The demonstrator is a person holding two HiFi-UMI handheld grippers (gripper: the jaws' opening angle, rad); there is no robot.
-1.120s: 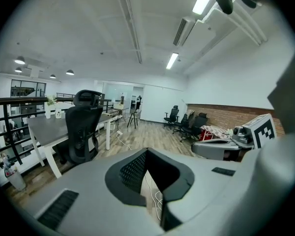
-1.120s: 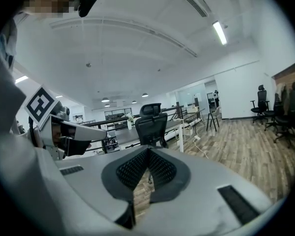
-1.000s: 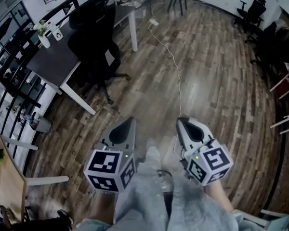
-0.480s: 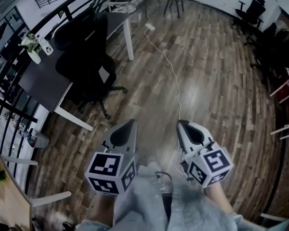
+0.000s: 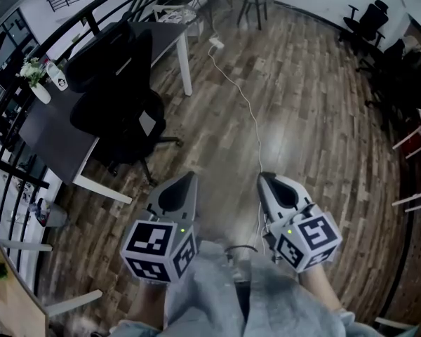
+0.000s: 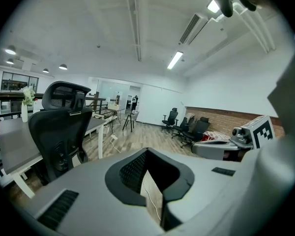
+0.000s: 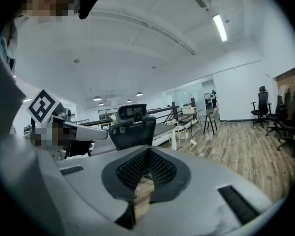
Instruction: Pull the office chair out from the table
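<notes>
A black office chair (image 5: 116, 111) with a mesh back and headrest stands pushed in against a long dark grey table (image 5: 45, 135) with white legs, at the upper left of the head view. Both grippers are held side by side in front of the person, well short of the chair. My left gripper (image 5: 184, 180) is shut and holds nothing; my right gripper (image 5: 266, 180) is also shut and holds nothing. The left gripper view shows the chair (image 6: 59, 132) off to the left of the left gripper (image 6: 147, 154). In the right gripper view the chair (image 7: 132, 129) stands straight beyond the right gripper (image 7: 148, 151).
A white cable (image 5: 249, 111) runs along the wooden floor from a plug strip near the table leg. A vase of flowers (image 5: 35, 83) stands on the table beside a black railing. More office chairs (image 5: 365, 20) stand at the far right, a stool (image 5: 256, 2) at the back.
The chair and table have slid down and left in the head view as the person walks toward them. Both grippers stay shut and keep their place before the body.
</notes>
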